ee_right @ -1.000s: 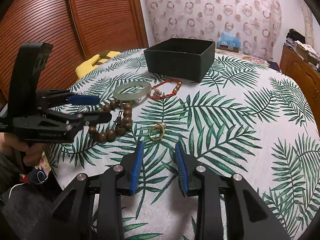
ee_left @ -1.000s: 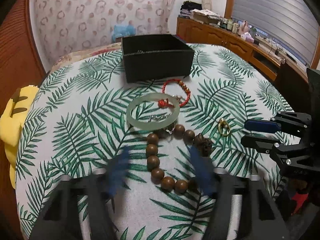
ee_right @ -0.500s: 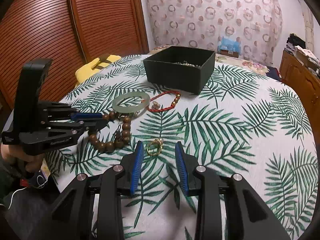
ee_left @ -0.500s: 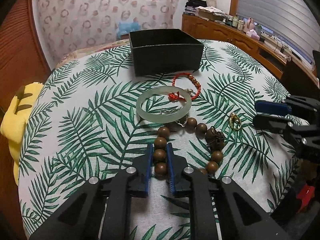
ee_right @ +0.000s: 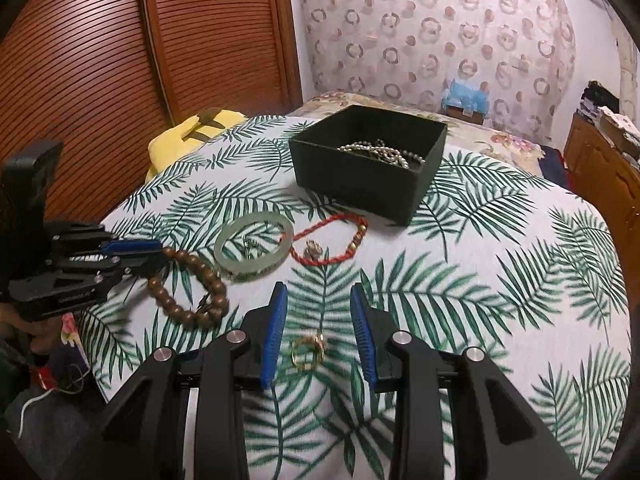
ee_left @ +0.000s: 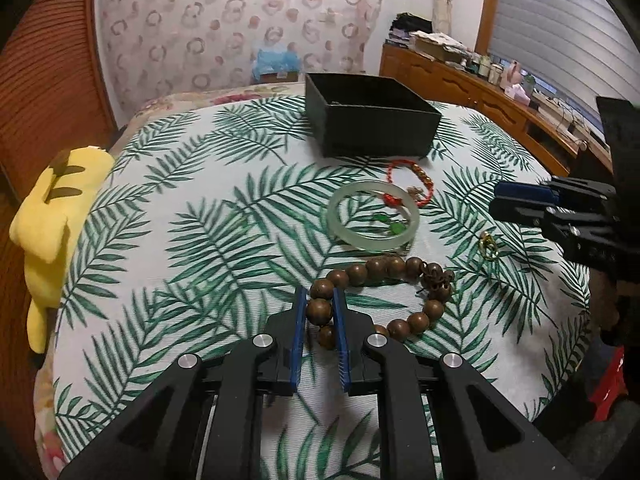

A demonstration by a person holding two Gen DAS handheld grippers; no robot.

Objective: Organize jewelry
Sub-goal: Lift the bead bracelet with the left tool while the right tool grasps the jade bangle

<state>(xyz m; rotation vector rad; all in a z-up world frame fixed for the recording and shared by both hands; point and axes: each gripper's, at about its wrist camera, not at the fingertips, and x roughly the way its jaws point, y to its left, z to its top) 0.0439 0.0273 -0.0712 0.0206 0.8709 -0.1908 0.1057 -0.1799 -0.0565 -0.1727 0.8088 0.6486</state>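
both grippers angled down over the jewelry

leaf-print table (ee_left: 200, 240), black box (ee_right: 360, 184) at its far side. left gripper (ee_left: 320, 312), tilted downward, has just clamped onto the wooden bead bracelet (ee_left: 384, 272). right gripper (ee_right: 318, 336), pitched down, stands unclenched around the gold ring (ee_right: 308, 354).

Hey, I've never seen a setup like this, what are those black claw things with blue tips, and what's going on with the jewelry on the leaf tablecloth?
They are hand-held grippers, one per hand, each with a camera looking along its fingers, so one picture per gripper. The left gripper is shut on the wooden bead bracelet. The right gripper is open around the gold ring. A jade bangle and red cord bracelet lie on the tablecloth; the black box holds a pearl necklace.
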